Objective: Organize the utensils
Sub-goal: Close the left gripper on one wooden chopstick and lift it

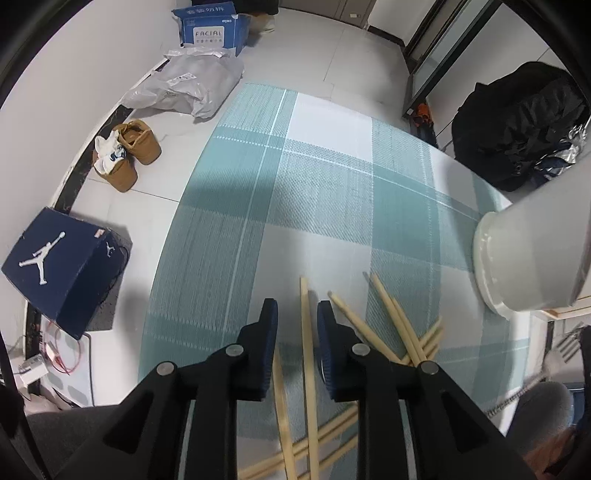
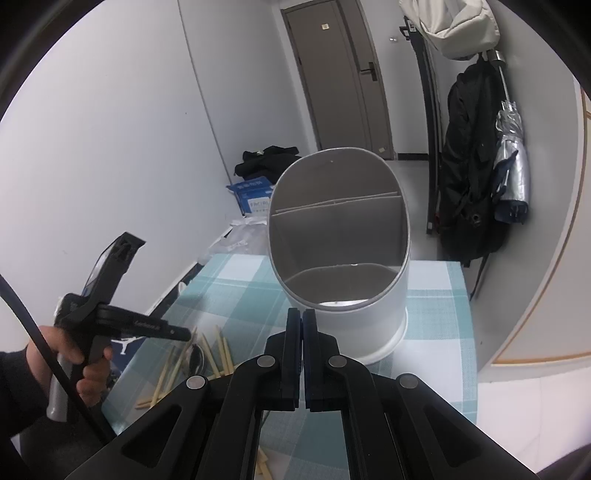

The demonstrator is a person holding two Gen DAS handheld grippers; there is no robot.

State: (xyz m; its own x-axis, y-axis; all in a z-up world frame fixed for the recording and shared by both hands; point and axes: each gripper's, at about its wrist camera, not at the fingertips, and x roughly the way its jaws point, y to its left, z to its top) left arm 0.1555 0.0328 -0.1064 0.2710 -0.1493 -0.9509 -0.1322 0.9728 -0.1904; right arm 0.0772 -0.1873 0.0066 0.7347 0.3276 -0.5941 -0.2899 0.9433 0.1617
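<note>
Several wooden chopsticks (image 1: 391,317) lie scattered on the teal plaid tablecloth (image 1: 314,192). My left gripper (image 1: 297,314) is open just above them, and one chopstick (image 1: 306,332) runs between its fingers without being clamped. A white utensil holder (image 2: 343,258) with divided compartments stands on the cloth; its base shows at the right of the left wrist view (image 1: 517,258). My right gripper (image 2: 302,317) is shut and empty, just in front of the holder's rim. The chopsticks also show in the right wrist view (image 2: 218,350), under the left gripper's body (image 2: 122,321).
A navy shoe box (image 1: 62,258), tan shoes (image 1: 129,155), a grey plastic bag (image 1: 188,85) and a blue carton (image 1: 214,26) lie on the floor left of the table. A black bag (image 1: 517,122) hangs at the right, with an umbrella (image 2: 511,162).
</note>
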